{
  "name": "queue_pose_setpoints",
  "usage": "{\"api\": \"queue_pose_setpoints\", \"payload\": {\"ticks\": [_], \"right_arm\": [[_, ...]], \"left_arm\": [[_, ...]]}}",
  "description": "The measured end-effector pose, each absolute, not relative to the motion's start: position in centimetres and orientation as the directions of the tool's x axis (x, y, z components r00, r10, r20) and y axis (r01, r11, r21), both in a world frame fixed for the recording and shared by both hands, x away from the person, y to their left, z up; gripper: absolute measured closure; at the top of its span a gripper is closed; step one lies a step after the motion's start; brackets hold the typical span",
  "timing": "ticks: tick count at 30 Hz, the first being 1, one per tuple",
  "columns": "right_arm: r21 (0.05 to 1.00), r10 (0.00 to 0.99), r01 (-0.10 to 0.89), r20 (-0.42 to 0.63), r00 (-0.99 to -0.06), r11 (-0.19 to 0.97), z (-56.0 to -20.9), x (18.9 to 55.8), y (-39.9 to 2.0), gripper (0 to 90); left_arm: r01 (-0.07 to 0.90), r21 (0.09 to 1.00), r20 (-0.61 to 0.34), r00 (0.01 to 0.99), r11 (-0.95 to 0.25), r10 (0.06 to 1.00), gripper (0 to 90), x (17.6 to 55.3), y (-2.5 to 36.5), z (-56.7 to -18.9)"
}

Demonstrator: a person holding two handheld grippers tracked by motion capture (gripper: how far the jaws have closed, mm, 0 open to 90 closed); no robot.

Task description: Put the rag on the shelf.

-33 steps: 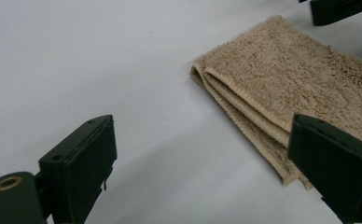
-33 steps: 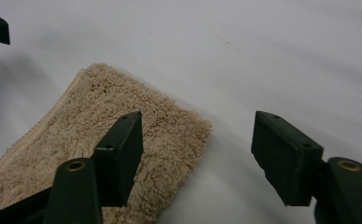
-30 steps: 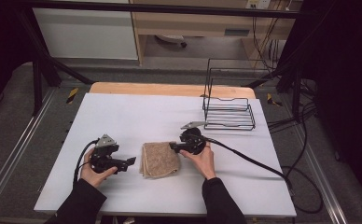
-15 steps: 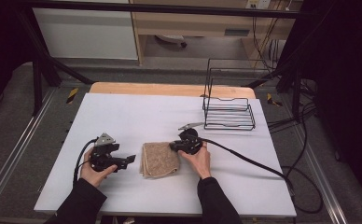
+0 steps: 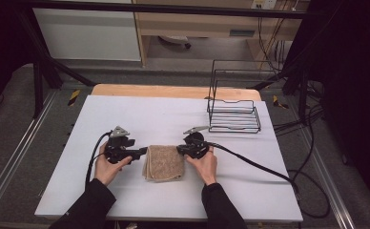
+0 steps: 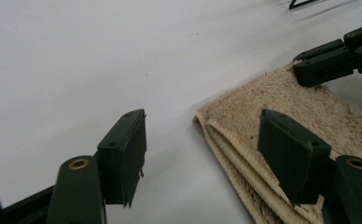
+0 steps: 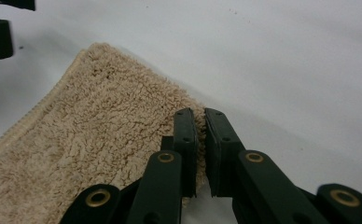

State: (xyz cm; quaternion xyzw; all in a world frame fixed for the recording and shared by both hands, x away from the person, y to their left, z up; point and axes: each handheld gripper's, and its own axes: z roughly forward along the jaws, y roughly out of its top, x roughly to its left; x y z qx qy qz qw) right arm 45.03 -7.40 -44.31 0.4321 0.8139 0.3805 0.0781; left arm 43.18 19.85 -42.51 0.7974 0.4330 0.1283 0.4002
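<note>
Folded beige towel (image 5: 163,163) lies flat near the front-middle of the white worktop (image 5: 173,119), between the two claws. Terry cloth, thick pile, several layers stacked w/ a ribbed hem along one side; judged soft, light, floppy, not fragile, not slippery. It'd sag and unfold if lifted by one point, so best taken at corners or edges, pinching through all layers or just the top one depending on the aim.

Right claw (image 7: 200,140) is at the towel's far-right corner, jaws pressed nearly together w/ a tuft of pile between them: clamped on the towel edge. Left claw (image 6: 202,158) is at the towel's left corner, jaws wide apart, one over bare worktop, the other over the cloth; nothing gripped yet. Whether its lower tip touches the surface can't be told.

Farther out: black wire rack (image 5: 234,114) sits at the back right, well apart from the towel. Cables trail off both claws.
</note>
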Motion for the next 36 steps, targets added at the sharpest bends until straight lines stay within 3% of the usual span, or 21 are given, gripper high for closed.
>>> {"api": "queue_pose_setpoints", "payload": {"ticks": [16,26,36], "right_arm": [[0.697,0.756,0.618,0.168,-0.633,0.363,-44.6,45.0,-7.5,79.9],[0.69,0.764,0.639,0.193,-0.616,0.34,-44.8,45.3,-7.7,71.7],[0.675,0.752,0.663,0.241,-0.614,0.324,-44.9,45.5,-7.6,82.6]], "left_arm": [[0.633,0.705,-0.193,0.606,-0.32,0.772,62.0,45.6,17.8,-44.8],[0.65,0.689,-0.204,0.599,-0.321,0.774,76.7,45.6,17.3,-44.9],[0.659,0.683,-0.21,0.59,-0.315,0.779,81.1,45.6,17.1,-44.9]]}}
